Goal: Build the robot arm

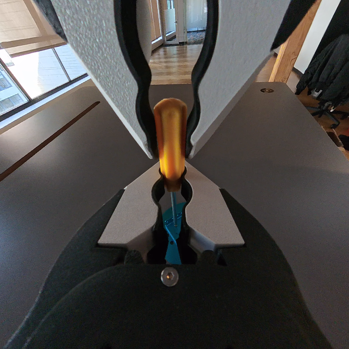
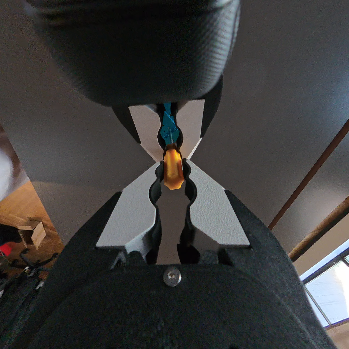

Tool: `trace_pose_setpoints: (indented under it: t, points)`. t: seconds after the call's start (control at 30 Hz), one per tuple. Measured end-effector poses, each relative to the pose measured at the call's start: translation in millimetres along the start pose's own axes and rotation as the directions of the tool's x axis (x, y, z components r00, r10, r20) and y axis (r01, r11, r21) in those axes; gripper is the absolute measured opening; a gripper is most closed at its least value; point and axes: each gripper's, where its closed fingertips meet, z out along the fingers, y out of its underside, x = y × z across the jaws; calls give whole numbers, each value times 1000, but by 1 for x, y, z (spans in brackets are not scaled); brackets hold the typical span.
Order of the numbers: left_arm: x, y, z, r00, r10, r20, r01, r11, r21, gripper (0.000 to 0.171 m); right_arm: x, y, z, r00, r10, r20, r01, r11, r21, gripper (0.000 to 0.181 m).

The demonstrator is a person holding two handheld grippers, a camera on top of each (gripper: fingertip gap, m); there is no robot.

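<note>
Left tool (image 1: 172, 171) gripping one blue bracket (image 1: 172, 238), right tool (image 2: 172, 166) clamping one amber-handled screwdriver (image 2: 172, 172)

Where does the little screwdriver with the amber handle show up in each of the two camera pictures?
Left wrist view: the screwdriver stands in the centre, its handle between the far gripper's fingertips, its shaft pointing down toward the camera.
Right wrist view: the screwdriver sits just above centre, clamped at the near fingertips, its shaft pointing away.
Shared landmark: the blue metal part at its tip.
</note>
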Motion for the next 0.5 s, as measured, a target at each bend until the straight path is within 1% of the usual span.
trace_pose_setpoints:
  t: [0.07,0.1,0.13,0.2,0.23,0.3,0.4,0.43,0.5]
  points:
    - [0,0,1,1000,-2,1,2,1000,-3,10,0,2,0,997,76,25,-76,997,-17,18]
    - [0,0,1,1000,-5,6,5,1000,-3,10,0,2,1,987,154,40,-153,988,-20,18]
    - [-1,0,1,1000,-6,10,6,1000,-4,10,0,3,1,963,262,61,-261,965,-20,17]
    - [-3,1,0,1000,-11,25,12,1000,-18,10,2,1,2,859,501,107,-504,864,2,17]
    - [-5,1,0,999,-17,33,18,1000,-25,9,3,1,2,819,560,122,-565,825,9,18]
    - [-7,2,1,998,-19,60,21,999,-34,9,6,3,3,793,594,133,-600,800,6,18]
    - [-9,0,-1,993,44,110,-40,999,-36,11,6,4,3,802,586,119,-592,806,20,18]
    - [-9,-2,-3,991,55,119,-54,998,-19,14,6,7,4,803,585,112,-590,808,13,18]
    - [-7,-7,-6,993,32,115,-33,999,11,24,7,8,4,798,590,120,-597,802,26,17]
